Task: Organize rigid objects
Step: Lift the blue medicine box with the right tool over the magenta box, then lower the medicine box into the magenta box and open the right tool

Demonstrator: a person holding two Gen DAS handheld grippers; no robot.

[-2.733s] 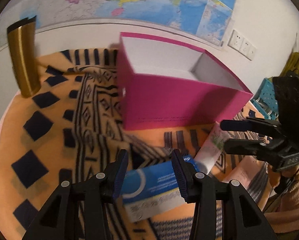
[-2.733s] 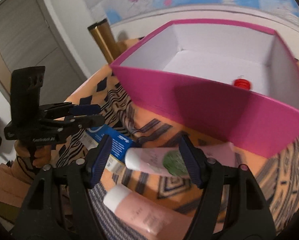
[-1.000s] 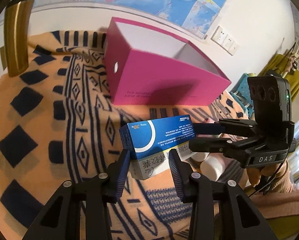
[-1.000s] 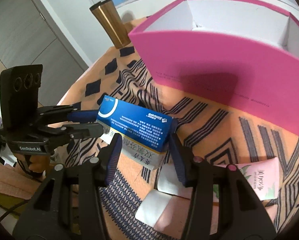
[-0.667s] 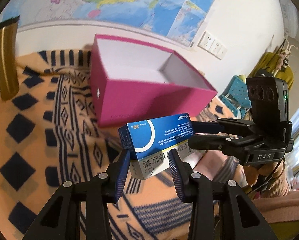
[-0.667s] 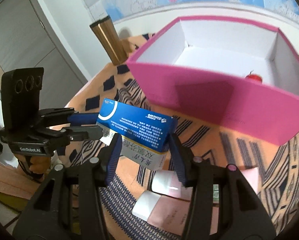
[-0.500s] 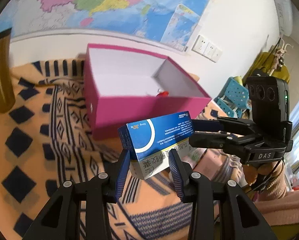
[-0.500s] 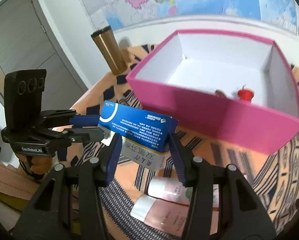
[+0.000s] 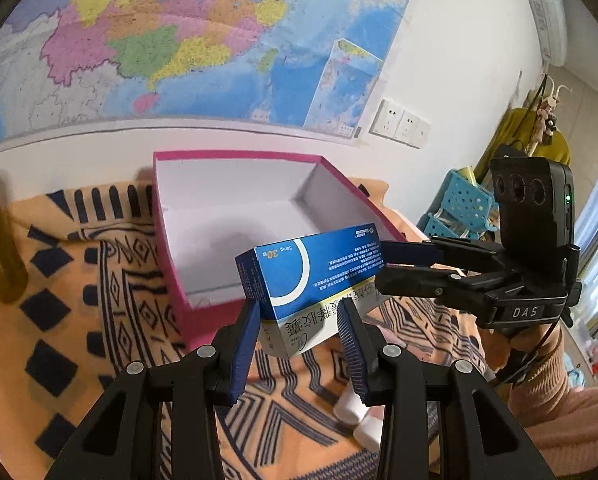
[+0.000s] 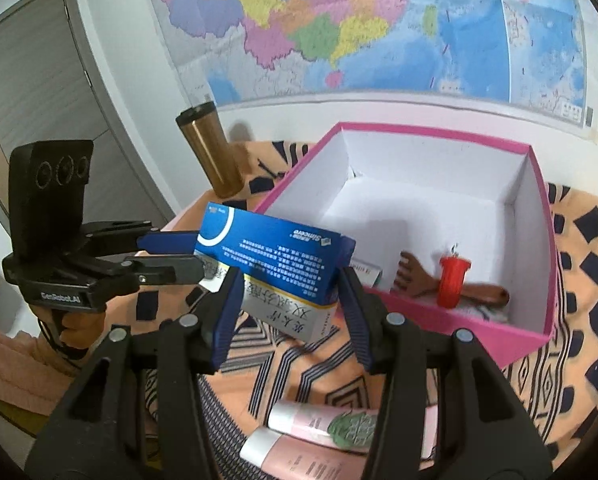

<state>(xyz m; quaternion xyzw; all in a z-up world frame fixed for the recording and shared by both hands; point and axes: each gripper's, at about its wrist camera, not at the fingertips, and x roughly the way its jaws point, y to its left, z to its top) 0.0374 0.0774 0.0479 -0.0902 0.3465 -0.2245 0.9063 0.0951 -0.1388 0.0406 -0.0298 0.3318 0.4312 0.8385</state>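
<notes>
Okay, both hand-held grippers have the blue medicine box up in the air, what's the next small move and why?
Probably carry the blue medicine box forward over the pink box rim, then lower it. The left hand-held gripper and right hand-held gripper each clamp an end, it hangs just short of the near wall, and bare white floor shows left of the red piece and brown fork.

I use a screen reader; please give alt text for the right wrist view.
Both grippers, right gripper and left gripper, hold a blue-and-white carton above a patterned cloth, beside an open pink box.
</notes>
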